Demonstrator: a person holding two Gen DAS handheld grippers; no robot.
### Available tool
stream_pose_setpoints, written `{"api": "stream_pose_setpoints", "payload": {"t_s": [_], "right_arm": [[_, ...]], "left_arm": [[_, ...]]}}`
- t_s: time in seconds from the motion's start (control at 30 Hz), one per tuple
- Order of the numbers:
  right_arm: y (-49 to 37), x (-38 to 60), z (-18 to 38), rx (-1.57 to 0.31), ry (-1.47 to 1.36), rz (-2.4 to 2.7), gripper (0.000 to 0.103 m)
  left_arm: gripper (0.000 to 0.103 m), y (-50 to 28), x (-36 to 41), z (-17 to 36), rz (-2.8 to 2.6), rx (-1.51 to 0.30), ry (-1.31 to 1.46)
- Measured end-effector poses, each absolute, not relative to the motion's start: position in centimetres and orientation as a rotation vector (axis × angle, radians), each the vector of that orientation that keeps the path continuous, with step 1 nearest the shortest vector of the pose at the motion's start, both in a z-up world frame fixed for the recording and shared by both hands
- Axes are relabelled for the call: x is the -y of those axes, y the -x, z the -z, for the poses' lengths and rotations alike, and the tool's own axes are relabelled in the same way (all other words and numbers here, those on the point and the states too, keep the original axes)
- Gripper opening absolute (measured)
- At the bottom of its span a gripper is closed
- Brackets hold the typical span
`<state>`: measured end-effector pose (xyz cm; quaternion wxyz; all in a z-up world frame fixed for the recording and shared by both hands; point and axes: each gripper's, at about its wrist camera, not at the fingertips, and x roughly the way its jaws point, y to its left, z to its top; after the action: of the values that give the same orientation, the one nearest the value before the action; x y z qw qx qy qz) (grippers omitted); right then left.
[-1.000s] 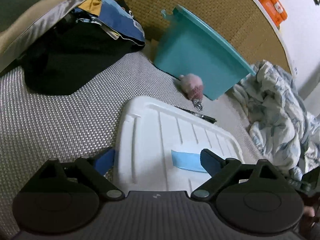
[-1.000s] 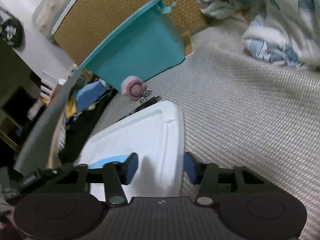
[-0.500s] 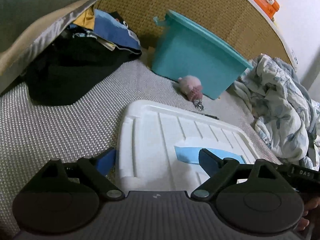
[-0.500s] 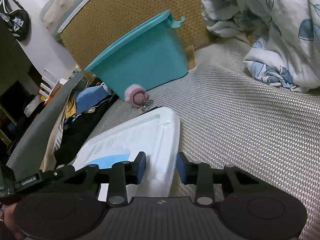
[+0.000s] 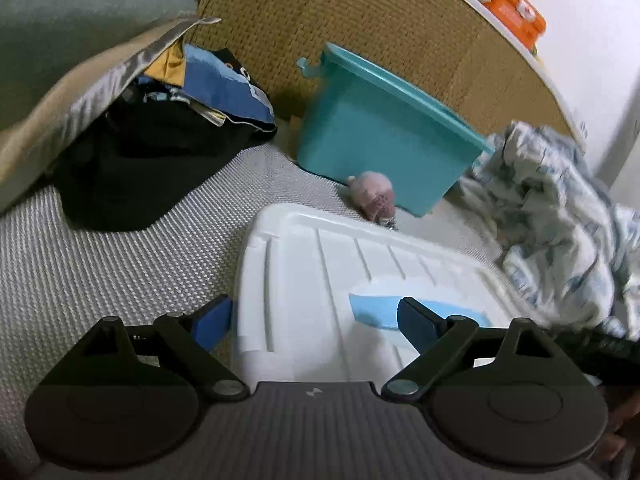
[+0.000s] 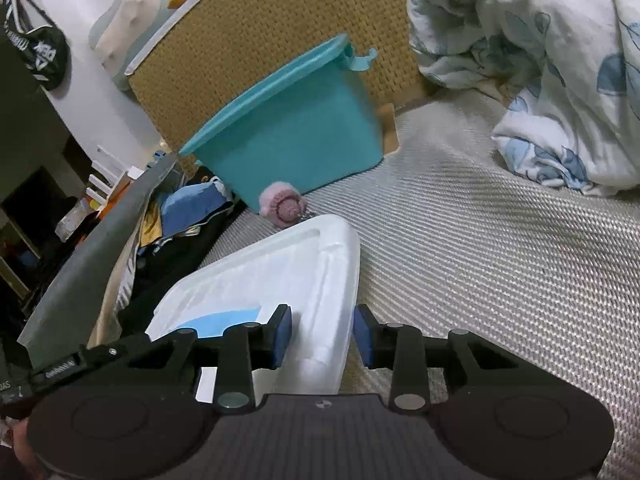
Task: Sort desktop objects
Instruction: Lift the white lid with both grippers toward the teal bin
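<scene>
A white plastic lid with a pale blue label lies in front of me on the grey woven mat. My left gripper is open and straddles the lid's left edge, one finger outside it and one over the label. In the right wrist view my right gripper is shut on the right rim of the white lid. Beyond the lid stands a teal bin. A pink knitted toy rests against the bin's base.
A floral quilt is bunched at the right. Dark clothes and a pillow are piled at the left. A woven rattan headboard closes off the back, with an orange box on top of it.
My right gripper's fingers have narrowed onto the lid's rim. The lid's far edge now hides the black pen that lay beyond it. The left gripper's opening is unchanged.
</scene>
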<state>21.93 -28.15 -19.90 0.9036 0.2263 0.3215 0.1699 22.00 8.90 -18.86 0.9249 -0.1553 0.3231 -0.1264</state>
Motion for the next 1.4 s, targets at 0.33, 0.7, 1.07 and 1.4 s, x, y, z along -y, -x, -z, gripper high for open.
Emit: {"api": "stream_pose_setpoints", "payload": {"t_s": [0.33, 0.7, 1.07, 1.4], "right_arm": [[-21.9, 28.0, 20.1, -0.678, -0.452, -0.318, 0.041], [-22.0, 28.7, 20.1, -0.668, -0.469, -0.293, 0.041], [-22.4, 29.0, 19.9, -0.664, -0.47, -0.28, 0.041], [-22.7, 29.2, 19.7, -0.666, -0.461, -0.25, 0.041]], "left_arm": [[0.091, -22.2, -8.2, 18.2, 0.268, -0.655, 0.285], [0.091, -21.8, -6.8, 17.5, 0.274, -0.632, 0.22], [0.091, -22.1, -5.6, 16.8, 0.269, -0.606, 0.184], [0.091, -22.3, -4.2, 16.9, 0.247, -0.631, 0.137]]}}
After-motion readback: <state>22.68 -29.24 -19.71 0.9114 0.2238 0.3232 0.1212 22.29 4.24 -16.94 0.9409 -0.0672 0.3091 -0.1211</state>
